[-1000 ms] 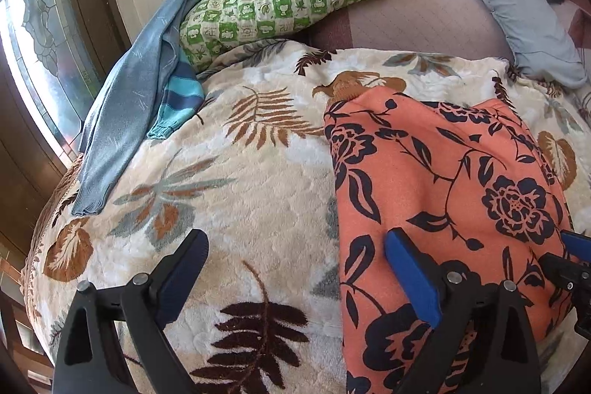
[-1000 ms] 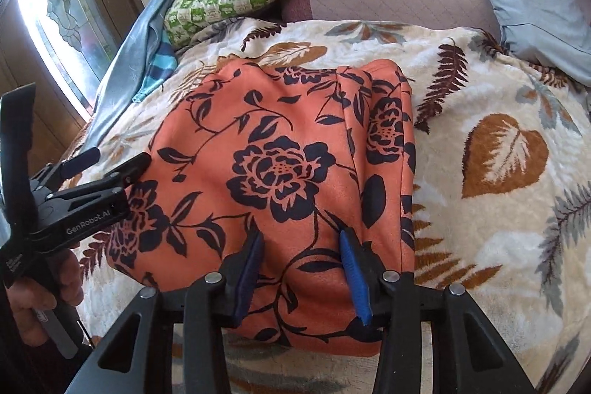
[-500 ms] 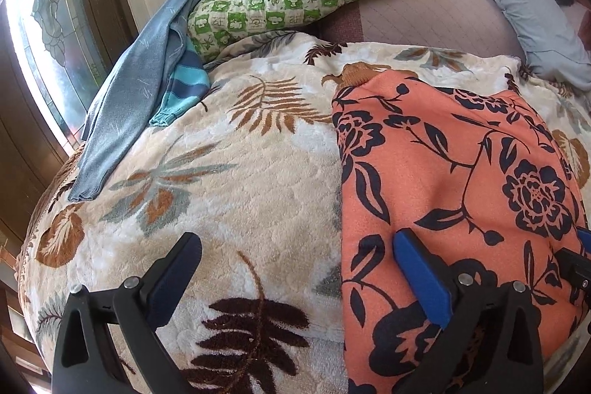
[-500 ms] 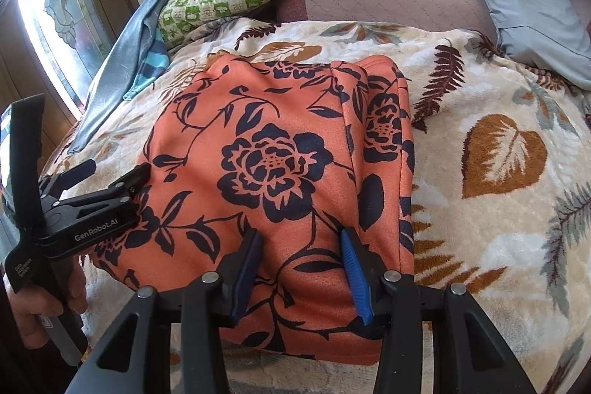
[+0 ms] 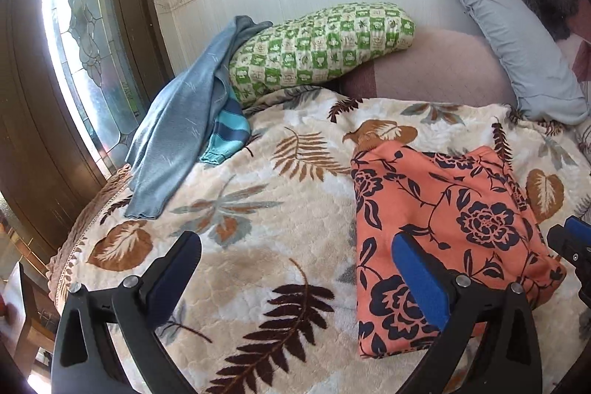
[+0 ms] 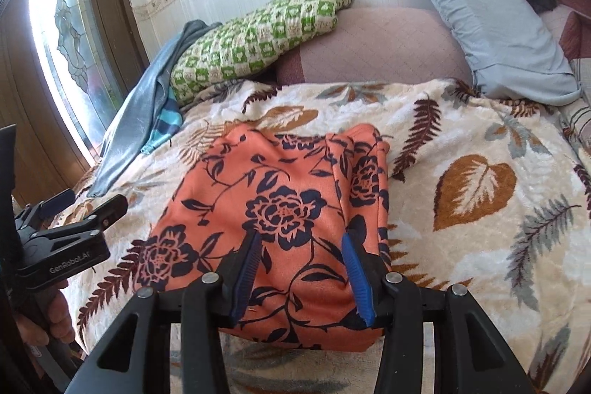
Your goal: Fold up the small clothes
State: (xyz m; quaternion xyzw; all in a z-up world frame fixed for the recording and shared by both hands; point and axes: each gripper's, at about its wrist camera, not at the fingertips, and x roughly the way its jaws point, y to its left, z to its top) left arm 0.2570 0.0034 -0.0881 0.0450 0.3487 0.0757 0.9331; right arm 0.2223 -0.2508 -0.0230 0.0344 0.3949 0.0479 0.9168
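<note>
Orange cloth with dark blue flowers, our garment (image 6: 280, 209) lies folded into a rough rectangle on the leaf-patterned blanket (image 6: 461, 180) of the bed, near its front edge. Our right claw (image 6: 301, 268) hangs just over the garment's near end, its blue pads partly apart with nothing pinched between them. Our left claw (image 5: 295, 268) is spread wide and empty, one finger over the bare blanket and the other over the garment's left edge.

We judge the fabric to be light, soft and limp (it sags over the blanket's edge by the right claw), so it should bend wherever we lift it and slide little on the fuzzy blanket. A pinch of the doubled near edge at each corner looks best, since taking one layer alone could pull the fold open. Beyond, a blue garment (image 5: 177, 135) and a green checked pillow (image 5: 317, 43) sit well apart from ours.
</note>
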